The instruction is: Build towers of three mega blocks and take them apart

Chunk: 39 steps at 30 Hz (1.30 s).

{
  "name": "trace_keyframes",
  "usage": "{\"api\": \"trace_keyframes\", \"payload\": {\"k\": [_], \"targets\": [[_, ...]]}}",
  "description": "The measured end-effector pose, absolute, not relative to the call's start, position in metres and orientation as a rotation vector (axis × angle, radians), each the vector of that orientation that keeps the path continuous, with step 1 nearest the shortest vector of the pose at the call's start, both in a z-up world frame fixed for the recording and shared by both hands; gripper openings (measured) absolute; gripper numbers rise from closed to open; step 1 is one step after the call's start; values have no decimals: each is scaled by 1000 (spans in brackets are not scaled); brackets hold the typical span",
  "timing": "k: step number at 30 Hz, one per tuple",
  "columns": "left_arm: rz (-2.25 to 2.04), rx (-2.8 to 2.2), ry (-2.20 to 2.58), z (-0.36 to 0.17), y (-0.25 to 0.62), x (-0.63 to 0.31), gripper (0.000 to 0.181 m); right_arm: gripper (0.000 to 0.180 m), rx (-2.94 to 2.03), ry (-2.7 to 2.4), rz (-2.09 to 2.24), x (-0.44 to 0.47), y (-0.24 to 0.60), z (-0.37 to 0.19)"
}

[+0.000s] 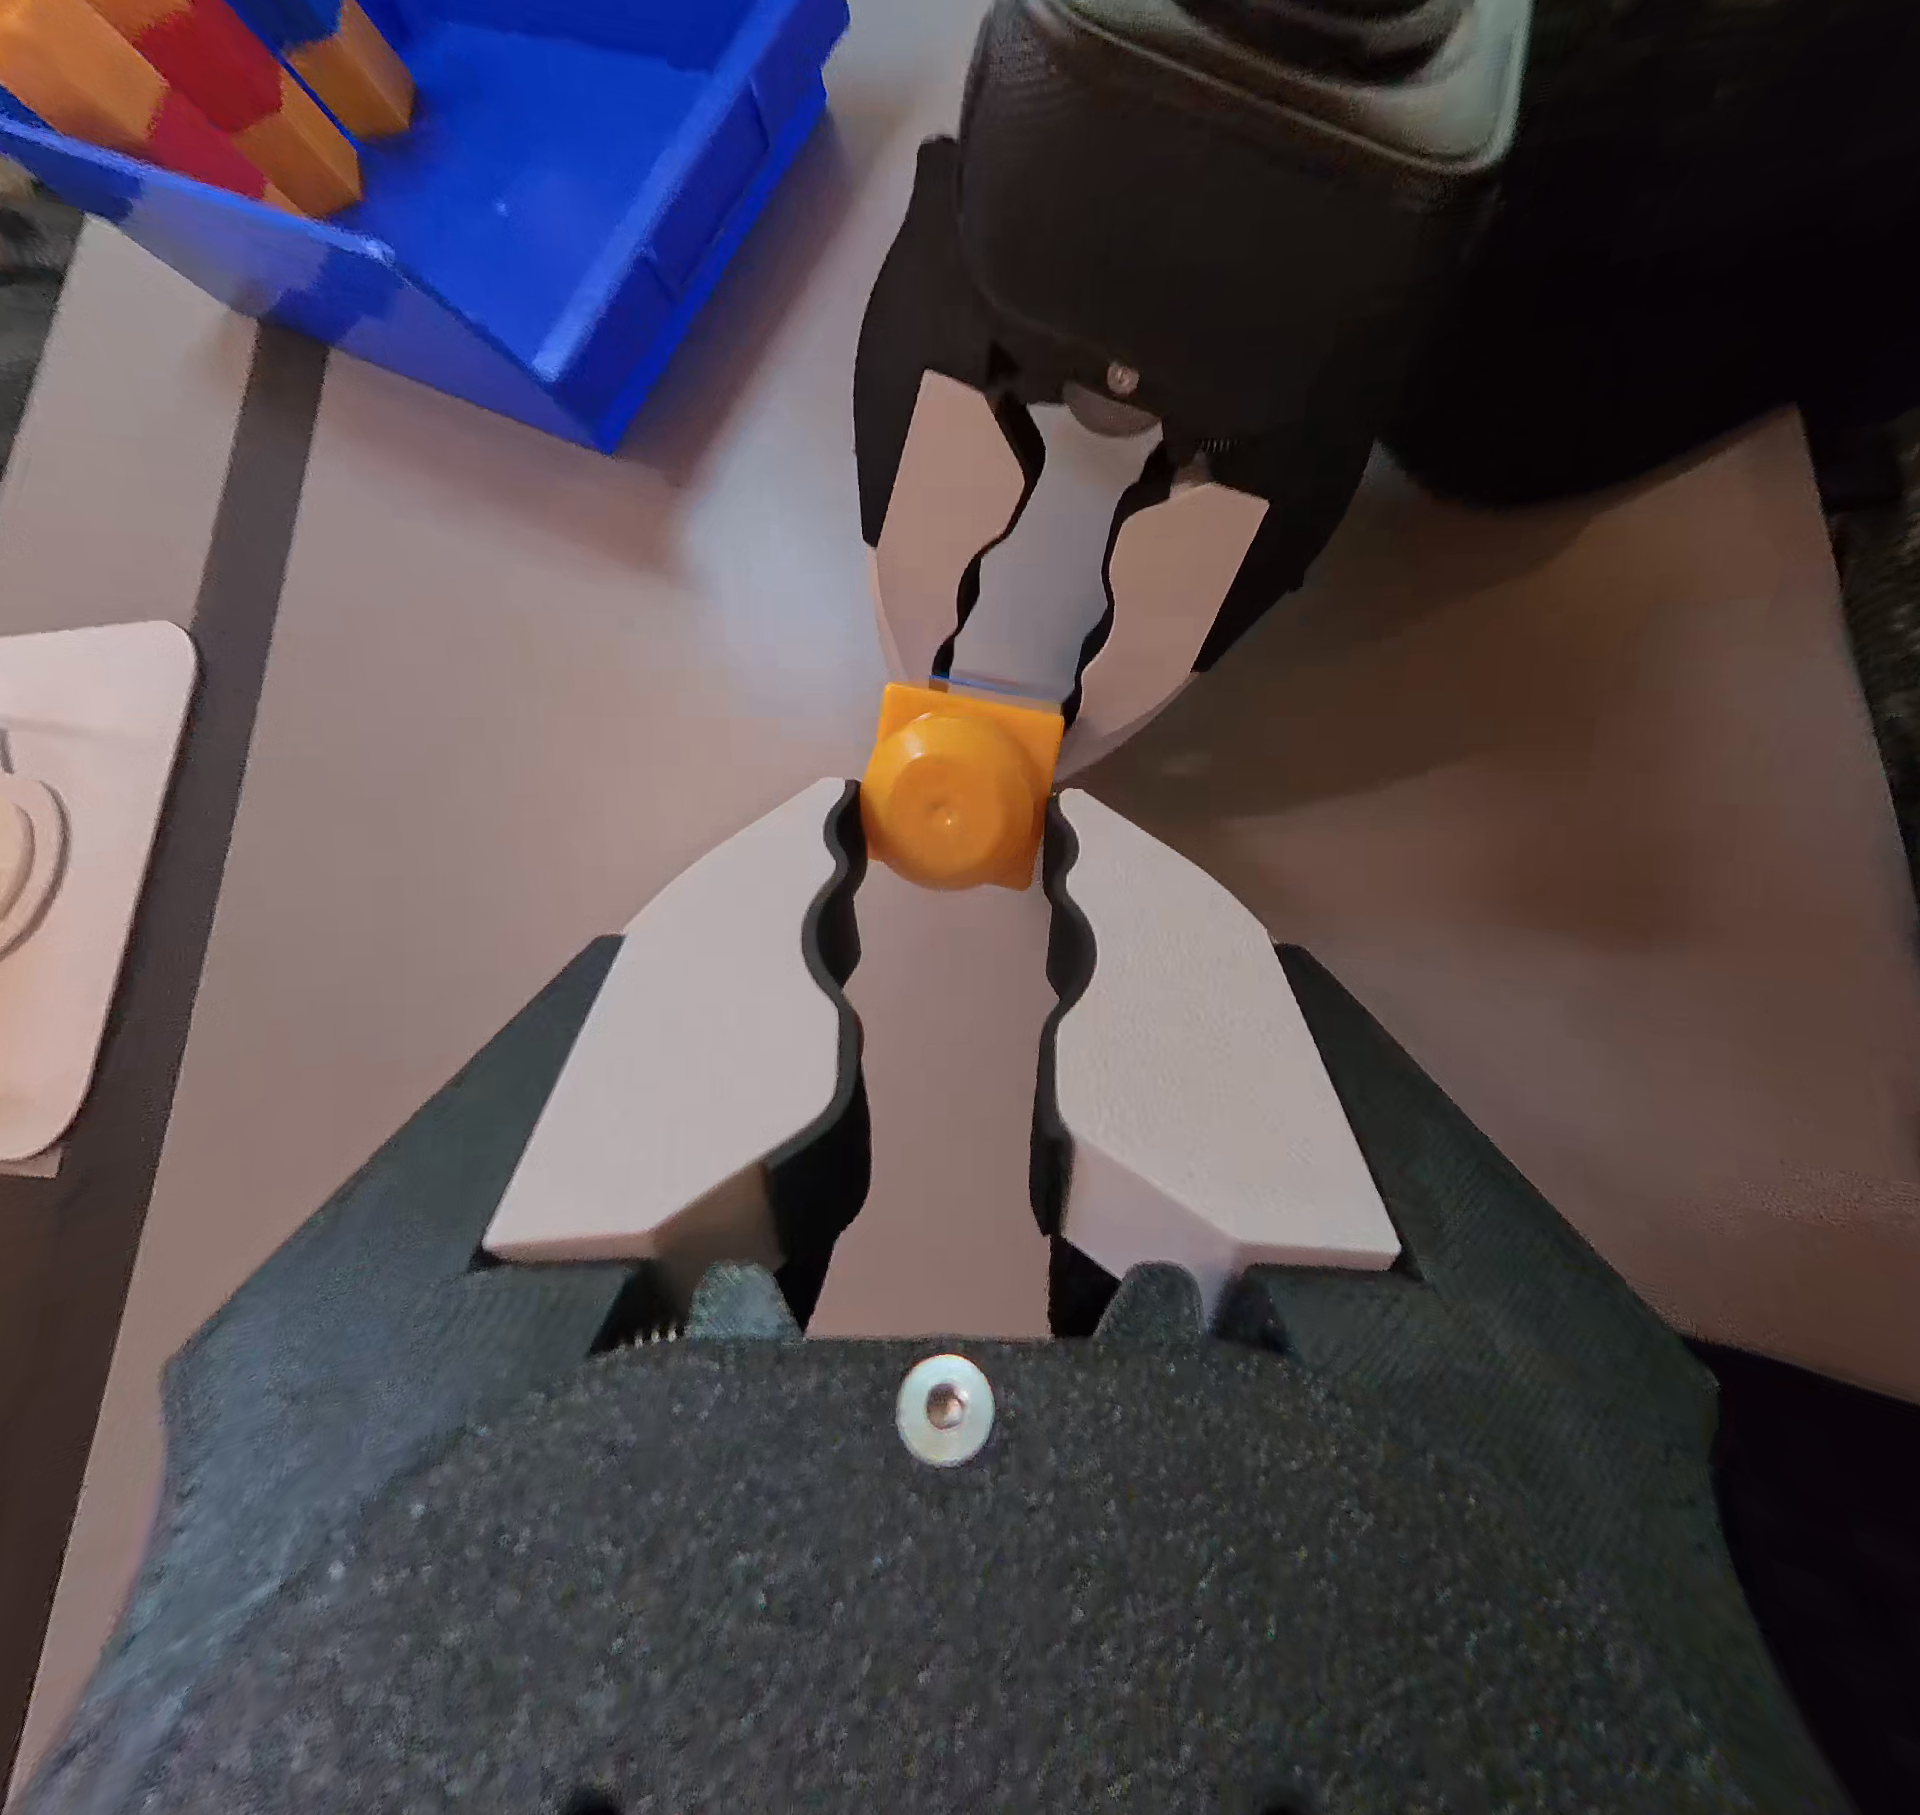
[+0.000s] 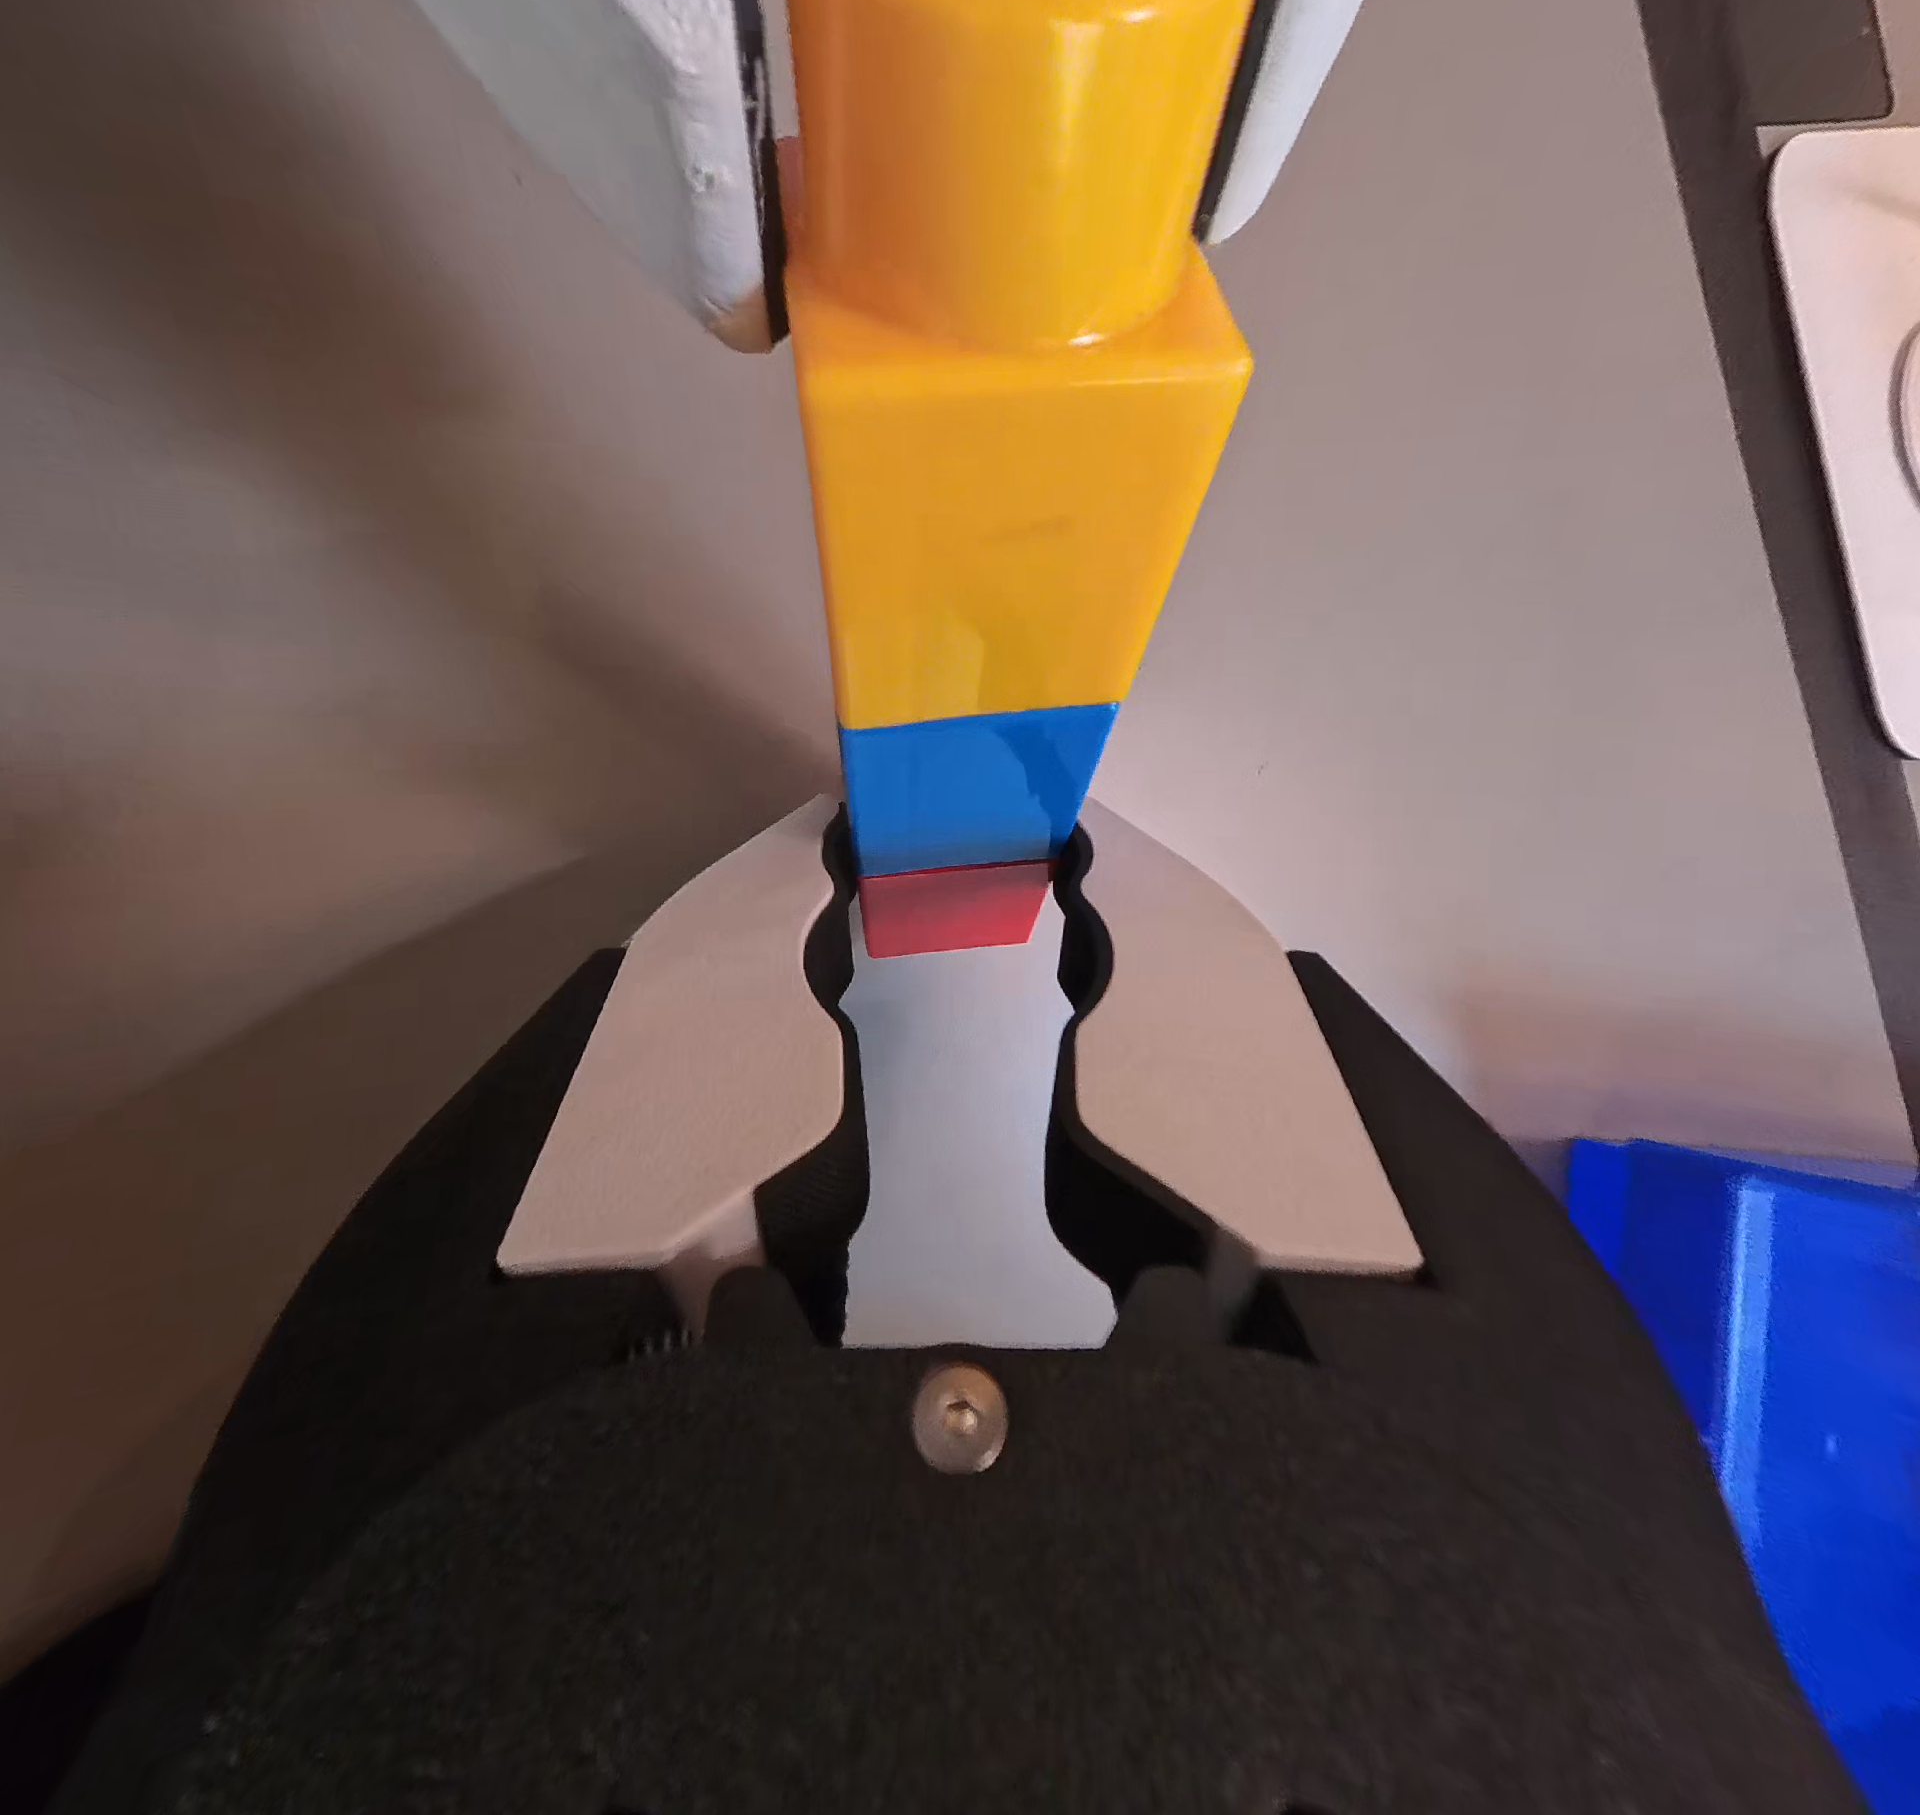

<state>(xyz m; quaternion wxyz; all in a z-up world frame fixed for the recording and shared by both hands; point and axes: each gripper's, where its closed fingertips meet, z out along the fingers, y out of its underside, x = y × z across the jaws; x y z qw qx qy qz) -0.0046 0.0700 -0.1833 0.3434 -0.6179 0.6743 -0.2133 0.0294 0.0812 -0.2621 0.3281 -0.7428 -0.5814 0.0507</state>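
A three-block tower, orange atop blue atop red, is held above the table, beside the blue bin. The left gripper clamps its orange stud; the right gripper clamps the base.

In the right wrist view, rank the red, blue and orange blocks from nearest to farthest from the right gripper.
1. Red block: between the right gripper fingers.
2. Blue block: just beyond, middle of the tower.
3. Orange block: far end, in the left gripper.
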Motion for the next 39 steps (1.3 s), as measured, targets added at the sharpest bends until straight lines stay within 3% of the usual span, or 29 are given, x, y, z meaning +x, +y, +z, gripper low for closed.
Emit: {"api": "trace_keyframes", "payload": {"k": [5,10,17,19,21,28,32,39], "targets": [[-758,-1428,1543,-145,72,8,37,37,-1876,-1378,384,16,80,-233],[-886,-1425,1507,-150,71,15,57,37,-1801,-1251,700,10,74,-209],[-897,-1435,1585,-177,65,24,37,39,-1721,-1238,914,4,64,-202],[-846,-1494,1608,-184,71,17,36,57,-1741,-1234,913,7,67,-204],[-779,-1549,1651,-196,78,8,36,63,-1703,-1195,897,14,73,-194],[-680,-1634,1803,-231,72,4,36,50,-1541,-1087,923,31,77,-155],[-665,-1633,1817,-234,72,4,36,29,-1554,-1180,913,19,67,-168],[-747,-1500,1435,-171,111,-2,33,29,-1572,-1033,735,69,99,-113]]}}
